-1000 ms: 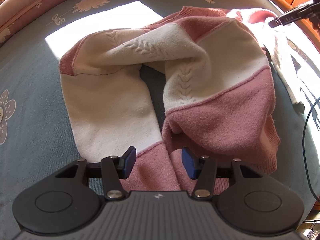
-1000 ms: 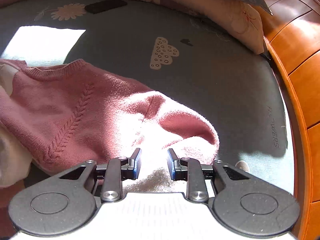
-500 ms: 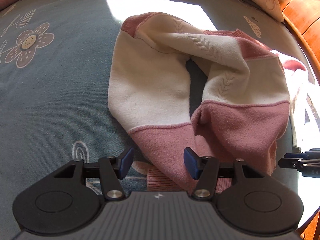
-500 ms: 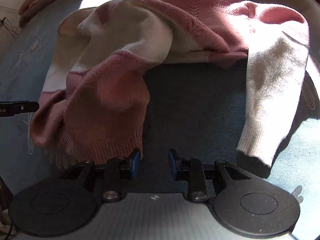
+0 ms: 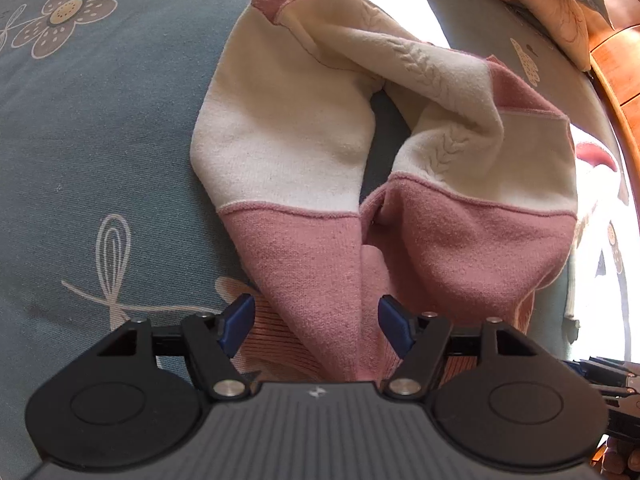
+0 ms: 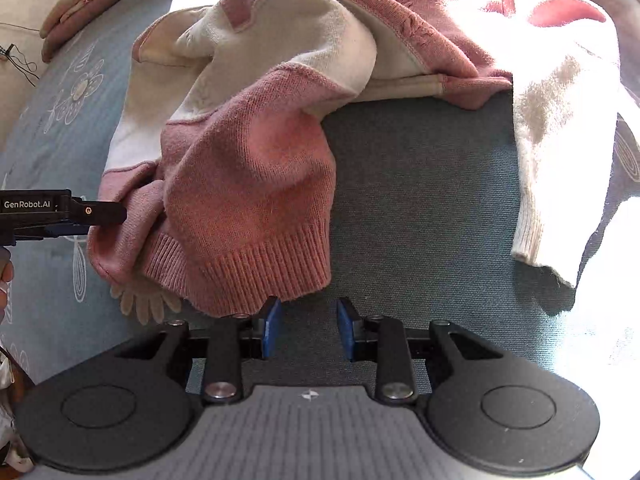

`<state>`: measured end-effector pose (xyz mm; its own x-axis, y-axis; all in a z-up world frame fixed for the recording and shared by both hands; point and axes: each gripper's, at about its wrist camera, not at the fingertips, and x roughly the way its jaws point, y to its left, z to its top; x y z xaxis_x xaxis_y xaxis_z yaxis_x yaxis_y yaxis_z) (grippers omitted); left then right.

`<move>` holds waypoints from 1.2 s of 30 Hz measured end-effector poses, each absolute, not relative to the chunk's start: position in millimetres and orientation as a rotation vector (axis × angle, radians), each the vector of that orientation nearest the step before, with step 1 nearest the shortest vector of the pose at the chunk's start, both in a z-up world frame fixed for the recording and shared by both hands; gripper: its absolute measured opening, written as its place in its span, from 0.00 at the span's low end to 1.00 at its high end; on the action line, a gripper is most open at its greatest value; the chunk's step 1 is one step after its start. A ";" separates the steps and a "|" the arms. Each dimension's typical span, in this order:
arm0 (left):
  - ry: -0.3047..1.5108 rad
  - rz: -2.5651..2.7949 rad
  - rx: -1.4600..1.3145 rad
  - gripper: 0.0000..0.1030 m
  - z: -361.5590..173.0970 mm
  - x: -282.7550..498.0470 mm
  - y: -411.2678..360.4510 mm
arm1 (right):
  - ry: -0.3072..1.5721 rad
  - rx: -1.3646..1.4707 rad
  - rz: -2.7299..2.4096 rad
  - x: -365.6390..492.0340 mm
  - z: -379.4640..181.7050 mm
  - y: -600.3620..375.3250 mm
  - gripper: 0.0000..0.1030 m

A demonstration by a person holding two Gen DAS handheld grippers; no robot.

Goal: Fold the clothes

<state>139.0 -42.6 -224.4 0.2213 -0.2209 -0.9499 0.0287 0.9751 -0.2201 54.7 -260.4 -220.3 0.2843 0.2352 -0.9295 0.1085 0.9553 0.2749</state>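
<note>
A pink and cream knitted sweater (image 5: 360, 152) lies crumpled on a bed covered by a blue-grey flower-print sheet (image 5: 100, 128), bunched so that a gap of sheet shows through its middle. The left claw (image 5: 316, 322) points steeply down over the sweater's pink lower part; its jaws are opening, with a fold of pink knit lying between the blue pads (image 5: 240, 320), which do not press on it. That placement looks like lining up for a hold at one bottom corner. The right claw (image 6: 308, 328) hangs just short of the ribbed hem (image 6: 256, 272), its jaws parted a little with only bare sheet between them, the hem's edge touching or nearly touching the left pad. Probably both claws aim for the hem's two corners, so the garment can be pulled flat before any folding. A cream sleeve (image 6: 552, 152) trails off to the right of the right claw, in strong sunlight. There are no containers in view.
</note>
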 end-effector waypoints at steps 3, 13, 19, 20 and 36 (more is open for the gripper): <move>1.250 -0.144 -0.170 0.32 -216.2 137.9 -42.1 | 1.284 0.327 0.070 53.6 -218.8 -263.6 0.33; 1.029 -0.006 0.190 0.14 -165.9 143.7 -12.0 | 1.284 0.291 0.051 41.1 -216.4 -270.5 0.33; 0.895 0.145 0.373 0.04 -128.5 171.0 30.4 | 1.282 0.281 0.041 35.3 -213.8 -276.5 0.33; 0.864 0.180 0.404 0.02 -120.4 175.0 36.6 | 1.281 0.280 0.041 34.7 -213.3 -277.1 0.33; 0.951 0.058 0.364 0.10 -145.6 162.0 33.1 | 1.285 0.274 0.057 31.8 -212.2 -267.5 0.34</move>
